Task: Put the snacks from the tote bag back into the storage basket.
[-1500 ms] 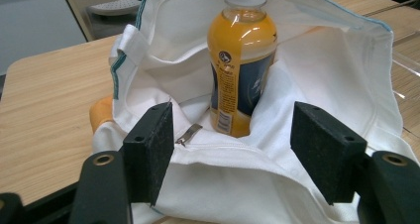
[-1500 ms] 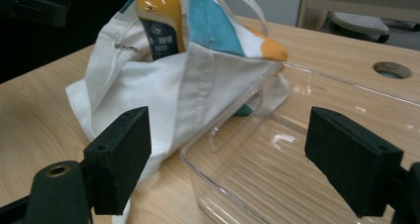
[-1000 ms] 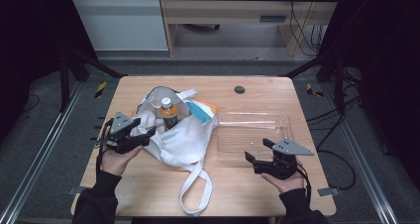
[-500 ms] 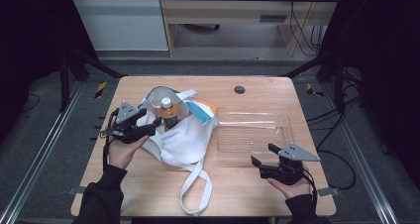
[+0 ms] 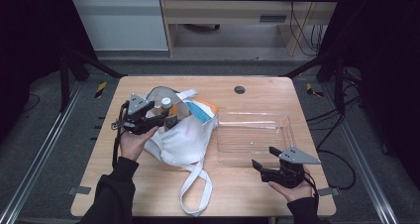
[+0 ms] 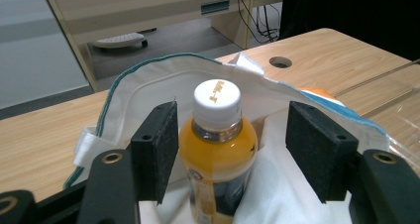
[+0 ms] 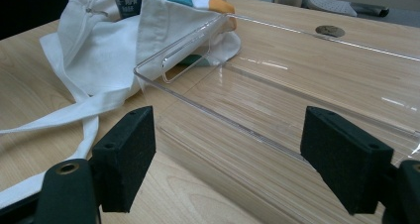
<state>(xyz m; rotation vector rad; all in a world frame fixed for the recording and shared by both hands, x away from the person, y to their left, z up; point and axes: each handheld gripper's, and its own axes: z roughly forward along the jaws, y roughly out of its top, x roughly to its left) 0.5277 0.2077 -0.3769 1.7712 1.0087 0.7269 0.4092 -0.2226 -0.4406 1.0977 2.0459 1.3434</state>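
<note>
Left claw (image 6: 233,149) has advanced to straddle the orange bottle (image 6: 219,149), closing, not yet gripping; right claw (image 7: 228,159) gapes empty.

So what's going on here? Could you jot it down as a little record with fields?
Work in hand: taking a bottle out of a cloth bag
Bottle: orange drink, white cap, upright in the bag's mouth
Bag: white, teal-edged, lying on the table, long strap trailing toward the person
Left claw: its jaws have just been closing; one on each side of the bottle, right pad not yet touching
Right claw: open, holding nothing, near the table's front edge
Tray: clear plastic, nothing in it, beside the bag
</note>
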